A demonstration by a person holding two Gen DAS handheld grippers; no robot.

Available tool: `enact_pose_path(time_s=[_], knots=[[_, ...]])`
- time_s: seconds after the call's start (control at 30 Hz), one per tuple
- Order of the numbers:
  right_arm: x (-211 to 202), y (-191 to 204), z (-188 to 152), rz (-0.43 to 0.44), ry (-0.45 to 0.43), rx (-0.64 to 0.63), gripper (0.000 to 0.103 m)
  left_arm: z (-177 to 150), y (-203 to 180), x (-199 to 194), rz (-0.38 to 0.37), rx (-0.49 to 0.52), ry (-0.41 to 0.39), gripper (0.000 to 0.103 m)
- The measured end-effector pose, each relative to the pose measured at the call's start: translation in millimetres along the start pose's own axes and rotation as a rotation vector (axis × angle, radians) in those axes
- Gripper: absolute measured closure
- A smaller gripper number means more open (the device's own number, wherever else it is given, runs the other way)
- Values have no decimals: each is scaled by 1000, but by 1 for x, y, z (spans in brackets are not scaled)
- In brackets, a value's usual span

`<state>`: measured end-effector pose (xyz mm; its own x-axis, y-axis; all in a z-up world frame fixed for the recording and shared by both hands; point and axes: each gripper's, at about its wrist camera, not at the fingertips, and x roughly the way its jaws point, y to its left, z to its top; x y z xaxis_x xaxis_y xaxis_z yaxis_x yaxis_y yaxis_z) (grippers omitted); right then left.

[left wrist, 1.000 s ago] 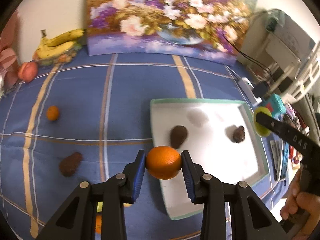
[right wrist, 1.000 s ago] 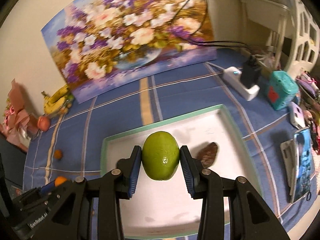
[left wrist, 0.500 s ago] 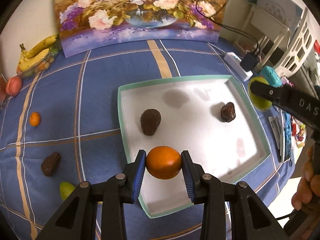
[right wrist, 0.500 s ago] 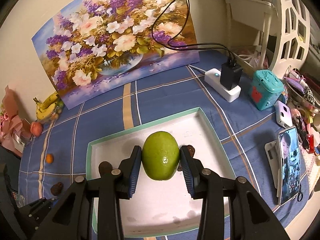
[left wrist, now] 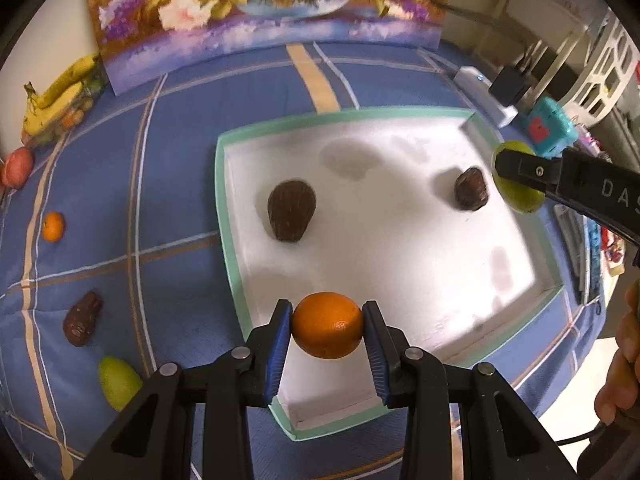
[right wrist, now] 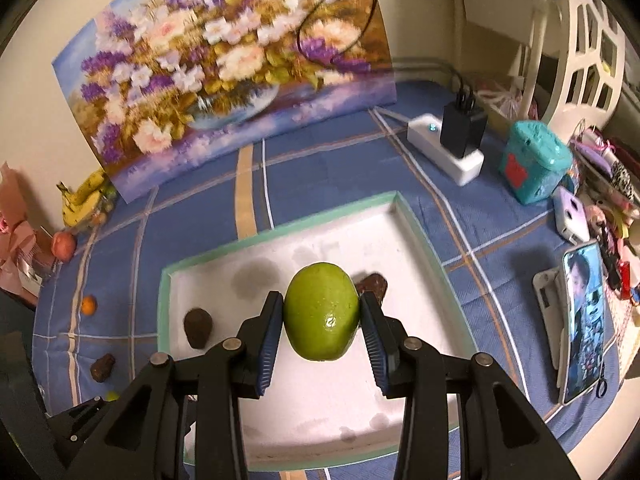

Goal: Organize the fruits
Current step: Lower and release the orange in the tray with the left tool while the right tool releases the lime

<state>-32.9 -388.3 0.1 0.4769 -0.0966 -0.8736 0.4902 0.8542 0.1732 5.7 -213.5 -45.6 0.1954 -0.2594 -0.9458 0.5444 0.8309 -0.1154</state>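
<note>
Our left tongs (left wrist: 327, 336) pinch an orange (left wrist: 327, 325) at lower centre; our right tongs (right wrist: 321, 320) pinch a green fruit (right wrist: 321, 311), both poised over the white tray (left wrist: 218, 184) for sorting.

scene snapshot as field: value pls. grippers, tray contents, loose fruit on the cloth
left gripper: shut on orange, above near edge of tray
right gripper: shut on green fruit, above tray
in tray: two dark brown fruits, apart
loose on cloth: small orange, brown fruit, yellow-green fruit, red fruit
back left corner: bananas
backdrop: flower painting
</note>
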Motion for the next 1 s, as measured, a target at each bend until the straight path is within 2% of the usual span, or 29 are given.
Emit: enact_pose_path(time_s=[0.27, 0.47, 1.0], knots=[[42, -8, -16, -32, 139, 12, 62, -6, 2, 26, 22, -9, 74, 65], [59, -9, -27, -47, 203, -1, 62, -8, 2, 32, 31, 0, 85, 65], [57, -8, -27, -58, 204, -20, 62, -5, -8, 42, 37, 6, 99, 65]])
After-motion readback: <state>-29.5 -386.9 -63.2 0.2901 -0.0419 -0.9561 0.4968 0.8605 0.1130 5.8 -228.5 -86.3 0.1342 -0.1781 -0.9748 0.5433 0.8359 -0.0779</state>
